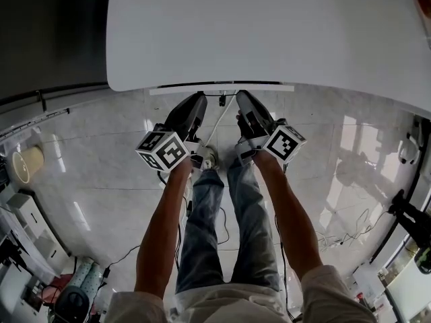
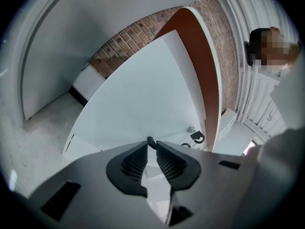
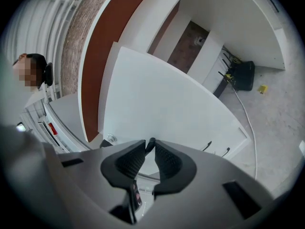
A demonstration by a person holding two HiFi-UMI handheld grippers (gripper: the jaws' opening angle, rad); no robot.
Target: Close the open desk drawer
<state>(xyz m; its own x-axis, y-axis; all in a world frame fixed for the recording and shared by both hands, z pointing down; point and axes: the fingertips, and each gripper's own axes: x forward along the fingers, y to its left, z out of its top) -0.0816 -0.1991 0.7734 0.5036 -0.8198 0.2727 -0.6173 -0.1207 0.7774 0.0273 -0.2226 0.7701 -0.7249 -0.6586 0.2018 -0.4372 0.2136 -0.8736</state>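
A white desk top point(image 1: 269, 32) fills the top of the head view. Under its front edge a narrow white drawer front point(image 1: 269, 88) sticks out a little. My left gripper point(image 1: 201, 97) and right gripper point(image 1: 240, 97) point at that front side by side, their tips right at it; whether they touch it I cannot tell. In the left gripper view my left gripper point(image 2: 151, 142) has its tips together over the white desk top point(image 2: 143, 99), nothing between the pads. My right gripper point(image 3: 149, 143) looks the same above the desk top point(image 3: 157, 104).
The person's legs point(image 1: 215, 227) stand below the grippers on a glossy tiled floor with a white cable point(image 1: 222, 116). Boxes and clutter point(image 1: 20, 227) line the left. A black device point(image 3: 243, 75) sits on the floor at the right. Another person point(image 2: 271, 46) is behind the desk.
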